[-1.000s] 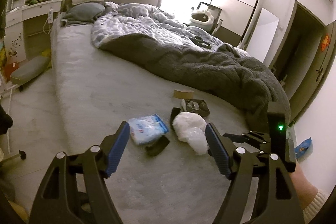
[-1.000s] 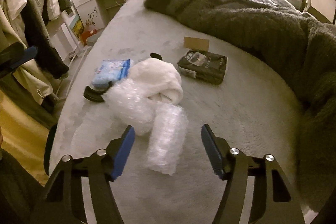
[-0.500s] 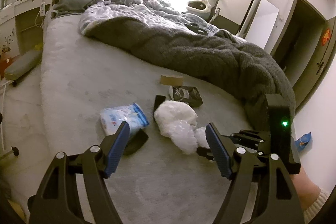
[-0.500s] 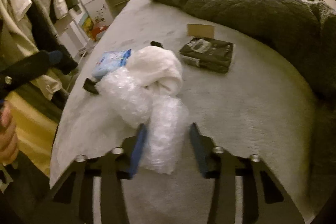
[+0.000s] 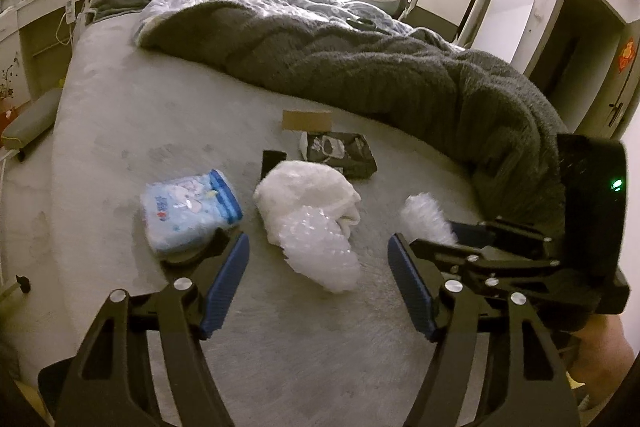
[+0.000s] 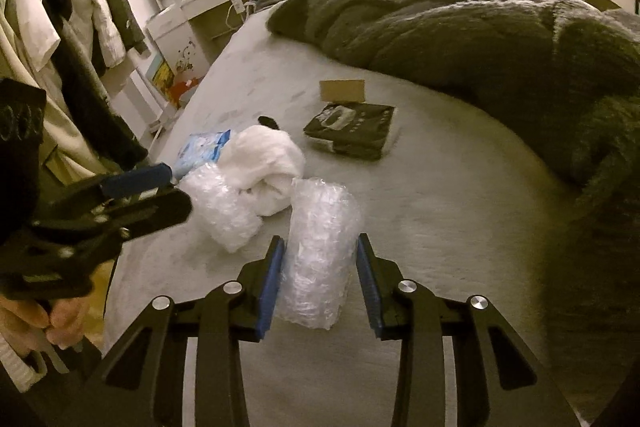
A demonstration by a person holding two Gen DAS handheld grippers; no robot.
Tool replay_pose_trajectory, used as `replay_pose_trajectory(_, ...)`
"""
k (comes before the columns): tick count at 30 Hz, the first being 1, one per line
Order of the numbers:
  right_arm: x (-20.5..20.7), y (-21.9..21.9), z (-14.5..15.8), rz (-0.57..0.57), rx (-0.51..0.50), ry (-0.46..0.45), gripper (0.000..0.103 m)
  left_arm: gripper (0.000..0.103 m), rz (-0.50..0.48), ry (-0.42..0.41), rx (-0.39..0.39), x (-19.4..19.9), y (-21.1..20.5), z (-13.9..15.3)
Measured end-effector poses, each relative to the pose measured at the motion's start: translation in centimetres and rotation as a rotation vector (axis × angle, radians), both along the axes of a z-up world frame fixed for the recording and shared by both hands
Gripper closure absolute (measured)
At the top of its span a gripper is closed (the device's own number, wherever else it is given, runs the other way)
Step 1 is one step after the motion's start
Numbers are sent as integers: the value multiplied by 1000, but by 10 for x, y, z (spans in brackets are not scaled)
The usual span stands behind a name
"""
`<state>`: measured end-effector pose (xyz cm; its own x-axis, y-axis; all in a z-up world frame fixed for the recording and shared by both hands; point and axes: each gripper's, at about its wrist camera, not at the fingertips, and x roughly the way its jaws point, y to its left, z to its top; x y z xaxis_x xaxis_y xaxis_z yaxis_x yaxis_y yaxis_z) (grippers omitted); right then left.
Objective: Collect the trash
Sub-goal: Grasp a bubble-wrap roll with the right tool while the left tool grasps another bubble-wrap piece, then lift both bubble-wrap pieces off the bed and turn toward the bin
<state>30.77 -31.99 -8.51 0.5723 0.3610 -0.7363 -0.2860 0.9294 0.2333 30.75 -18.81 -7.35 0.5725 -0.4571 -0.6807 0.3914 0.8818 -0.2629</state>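
The right gripper (image 6: 320,281) is clamping a bubble-wrap roll (image 6: 320,251) near the bed's (image 6: 460,211) foot edge, the left gripper (image 5: 318,277) is gaping idle, and the squashy film is risking slipping free.

trash spread on the bed

a bubble wrap roll (image 6: 320,251) is held between the right gripper (image 6: 320,283) pads, on the mattress (image 6: 440,219). a foam sheet wad (image 6: 260,163) and a second bubble wrap piece (image 6: 220,207) are found just behind-left. a tissue pack (image 5: 188,211) lies further left; a dark packet (image 6: 352,135) and cardboard piece (image 6: 343,91) lie behind, before the blanket (image 6: 460,39).
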Motion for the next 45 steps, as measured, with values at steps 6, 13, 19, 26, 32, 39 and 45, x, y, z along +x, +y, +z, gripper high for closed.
replay_pose_trajectory(6,-2,-8,2,-4,1,-2,66,43,33,35,-30,7,-7,-10)
replay_pose_trajectory(13,-2,-13,0,-10,-4,4,66,57,87,75,-62,16,-4,-18)
replay_pose_trajectory(19,-1,-8,6,-1,-4,-5,66,66,91,69,-40,17,-4,-19)
replay_pose_trajectory(26,3,15,25,16,8,-41,66,67,65,12,-10,1,6,-1)
replay_pose_trajectory(32,5,43,32,39,-3,-48,66,67,67,-37,15,-12,29,18)
replay_pose_trajectory(39,2,76,43,47,11,-62,66,67,80,-100,90,-33,64,34)
replay_pose_trajectory(45,-7,107,45,54,25,-62,66,67,112,-94,112,-47,104,34)
